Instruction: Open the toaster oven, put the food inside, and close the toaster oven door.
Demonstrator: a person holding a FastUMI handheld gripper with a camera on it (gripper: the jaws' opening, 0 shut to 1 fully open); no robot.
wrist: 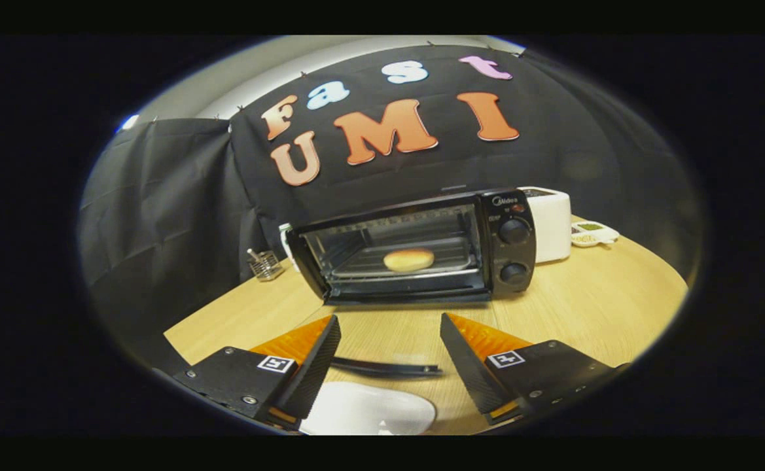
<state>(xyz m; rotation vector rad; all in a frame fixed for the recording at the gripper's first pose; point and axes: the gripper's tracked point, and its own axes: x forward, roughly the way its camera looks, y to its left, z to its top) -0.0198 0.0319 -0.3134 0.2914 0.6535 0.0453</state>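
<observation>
Gripper view: gripper (390, 340) open, nothing held, fingers spread above light wooden table (618, 294). Black Midea-branded toaster oven (415, 252) frame centre, glass door closed, round golden bun (408, 260) on rack inside. White plate (369, 411) bottom centre between fingers.

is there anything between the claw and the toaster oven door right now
Nothing visible blocks it. The open claw faces the toaster oven across bare table. A thin dark strip and a white plate lie low between the fingers, not beyond them. The bun is already inside.
</observation>
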